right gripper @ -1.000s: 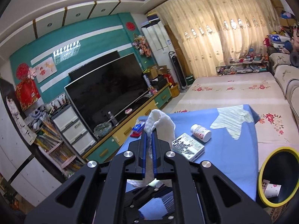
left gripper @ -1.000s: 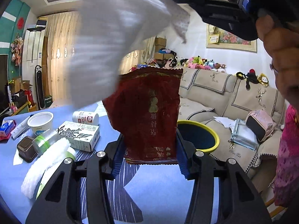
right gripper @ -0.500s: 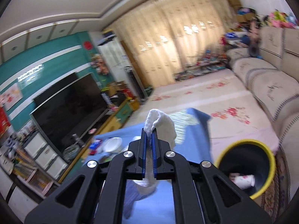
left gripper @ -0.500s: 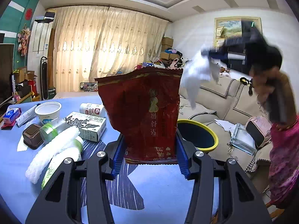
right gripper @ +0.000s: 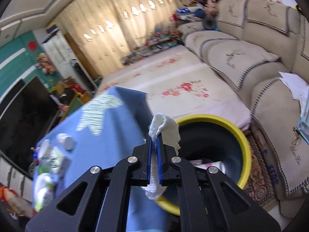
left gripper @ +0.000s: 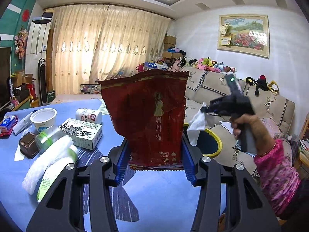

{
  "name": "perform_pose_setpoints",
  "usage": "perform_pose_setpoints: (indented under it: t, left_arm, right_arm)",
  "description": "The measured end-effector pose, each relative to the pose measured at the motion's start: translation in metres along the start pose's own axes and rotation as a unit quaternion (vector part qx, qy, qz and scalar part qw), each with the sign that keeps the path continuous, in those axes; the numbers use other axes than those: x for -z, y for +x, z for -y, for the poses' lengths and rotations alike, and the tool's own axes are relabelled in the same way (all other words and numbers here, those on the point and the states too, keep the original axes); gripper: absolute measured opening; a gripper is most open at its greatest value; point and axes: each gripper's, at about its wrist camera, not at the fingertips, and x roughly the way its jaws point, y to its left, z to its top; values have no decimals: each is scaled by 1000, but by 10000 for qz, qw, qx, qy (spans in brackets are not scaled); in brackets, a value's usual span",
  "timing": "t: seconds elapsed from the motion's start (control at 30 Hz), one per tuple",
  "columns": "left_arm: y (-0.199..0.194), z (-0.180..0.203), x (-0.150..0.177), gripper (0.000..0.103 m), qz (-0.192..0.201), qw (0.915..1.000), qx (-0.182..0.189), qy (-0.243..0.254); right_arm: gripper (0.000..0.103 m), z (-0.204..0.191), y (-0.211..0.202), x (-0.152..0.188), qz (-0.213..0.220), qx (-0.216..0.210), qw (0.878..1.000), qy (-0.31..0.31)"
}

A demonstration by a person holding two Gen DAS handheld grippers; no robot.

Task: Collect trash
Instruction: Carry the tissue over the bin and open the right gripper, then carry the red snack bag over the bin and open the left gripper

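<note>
- Your left gripper [left gripper: 155, 154] points over a blue table [left gripper: 164, 197], its blue fingers [left gripper: 121, 159] clamped on the sides of a dark red bag [left gripper: 148, 116].
- The bag stands upright between the fingers, its torn top edge up and its printed text upside down.
- Your right gripper [right gripper: 154, 159] has its fingers [right gripper: 148, 160] pressed together on a white tissue [right gripper: 166, 129].
- The tissue loops over the fingertips and a second end hangs out below the fingers.
- In the left view, your right hand [left gripper: 245, 123] holds that gripper to the right of the bag, with the tissue [left gripper: 197, 123] dangling above the bin [left gripper: 214, 137].
- The bin [right gripper: 241, 135] is round, with a yellow rim and a dark inside; it stands on the floor just beside the table edge [right gripper: 143, 112], between the table and a beige sofa [right gripper: 251, 58].
- Some pale litter [right gripper: 212, 163] lies at the bottom of the bin; what it is cannot be told.
- A pink patterned sleeve [left gripper: 276, 174] covers your right forearm.
- On the left part of the table lie a white cup [left gripper: 43, 118], a white bottle [left gripper: 88, 115] on its side, a flower-printed box [left gripper: 83, 132], a small brown tub [left gripper: 28, 147], a clear jar with a green band [left gripper: 48, 137], and a white foam net [left gripper: 46, 162] draped over a green-and-white bottle [left gripper: 50, 179].
- Cream curtains [left gripper: 108, 46] fill the far wall, and soft toys [left gripper: 208, 63] line the top of the sofa.
</note>
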Motion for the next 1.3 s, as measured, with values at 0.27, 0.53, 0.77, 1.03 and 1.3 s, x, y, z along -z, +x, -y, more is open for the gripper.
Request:
perform_pose_setpoints:
  t: [0.27, 0.53, 0.77, 1.03, 1.3]
  left_arm:
    - [12, 0, -3, 49, -113, 9999, 15, -9]
    - [13, -1, -5, 49, -123, 9999, -12, -27]
    - [16, 3, -9, 49, -160, 9999, 24, 36]
    - [37, 10, -14, 49, -455, 9989, 60, 85]
    - [65, 30, -28, 49, -691, 9971, 258, 167]
  right_arm:
    - [5, 32, 48, 10, -305, 497, 9982, 121]
    - [31, 30, 60, 18, -285, 790, 9964, 65]
    - [49, 22, 18, 34, 13, 619, 9981, -24]
    - [55, 19, -54, 88, 336, 398, 9984, -198]
    - [57, 43, -107, 132, 539, 606, 9964, -228]
